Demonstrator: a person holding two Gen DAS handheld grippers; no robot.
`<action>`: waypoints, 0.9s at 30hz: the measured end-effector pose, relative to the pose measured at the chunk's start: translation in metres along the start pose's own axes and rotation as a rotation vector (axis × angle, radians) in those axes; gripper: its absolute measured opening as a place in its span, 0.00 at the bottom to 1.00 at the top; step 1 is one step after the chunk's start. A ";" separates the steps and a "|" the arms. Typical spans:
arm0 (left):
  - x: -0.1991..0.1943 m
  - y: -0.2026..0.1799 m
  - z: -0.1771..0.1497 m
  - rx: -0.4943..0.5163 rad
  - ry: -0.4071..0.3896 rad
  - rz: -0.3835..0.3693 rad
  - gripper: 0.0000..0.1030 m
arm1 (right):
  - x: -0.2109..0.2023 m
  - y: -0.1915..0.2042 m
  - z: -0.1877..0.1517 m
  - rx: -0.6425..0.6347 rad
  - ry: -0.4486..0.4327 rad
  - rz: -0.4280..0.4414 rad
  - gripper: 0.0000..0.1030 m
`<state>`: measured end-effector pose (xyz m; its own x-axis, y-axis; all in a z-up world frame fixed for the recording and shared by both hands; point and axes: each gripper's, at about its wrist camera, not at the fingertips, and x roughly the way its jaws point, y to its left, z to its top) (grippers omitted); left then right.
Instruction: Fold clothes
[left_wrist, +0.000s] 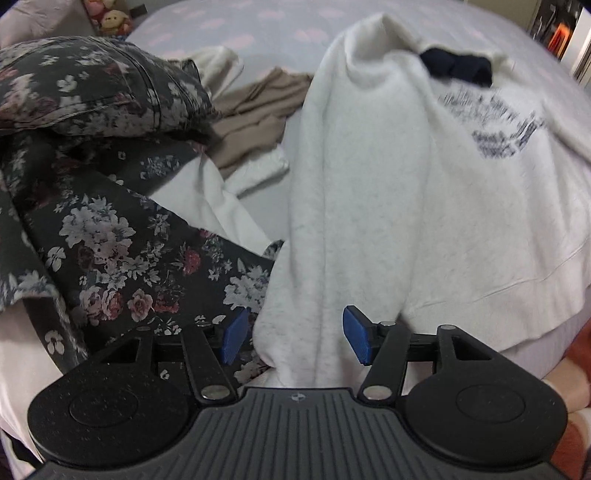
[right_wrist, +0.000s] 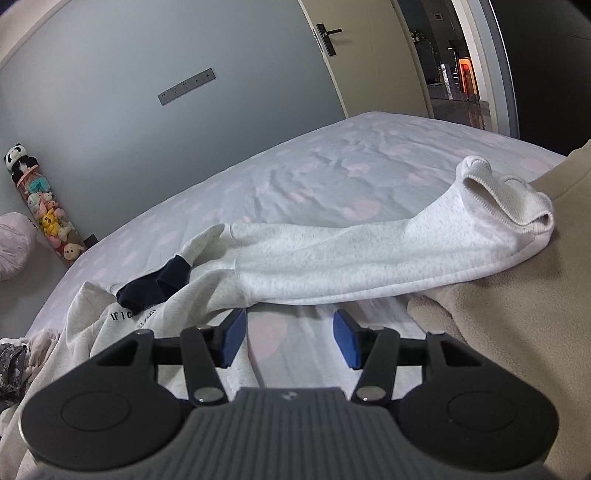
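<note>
Hovering over the white sweatshirt (left_wrist: 369, 192) on the bed (right_wrist: 295, 177), we keep our left gripper (left_wrist: 291, 338) released astride its fabric; our right gripper (right_wrist: 290, 339) released, empty, beside its sleeve (right_wrist: 369, 254).

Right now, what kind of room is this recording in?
Most likely a bedroom: a bed with a spotted sheet fills the view, clothes such as a white sweatshirt lie on it, and a door stands behind.
</note>
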<state>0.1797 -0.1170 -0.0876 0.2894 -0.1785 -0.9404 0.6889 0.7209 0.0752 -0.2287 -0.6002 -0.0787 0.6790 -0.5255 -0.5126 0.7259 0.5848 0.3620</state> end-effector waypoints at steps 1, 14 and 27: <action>0.003 0.002 0.002 0.001 0.012 0.002 0.49 | 0.000 0.000 0.000 -0.001 0.000 -0.002 0.54; -0.064 0.021 0.078 -0.032 -0.198 -0.029 0.01 | 0.006 0.010 -0.004 -0.055 0.012 -0.019 0.54; -0.139 0.076 0.221 0.005 -0.312 0.319 0.01 | 0.020 0.009 -0.006 -0.027 0.048 -0.022 0.53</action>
<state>0.3386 -0.1854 0.1225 0.6738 -0.1417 -0.7252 0.5357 0.7697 0.3473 -0.2094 -0.6015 -0.0904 0.6563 -0.5090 -0.5570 0.7372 0.5898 0.3296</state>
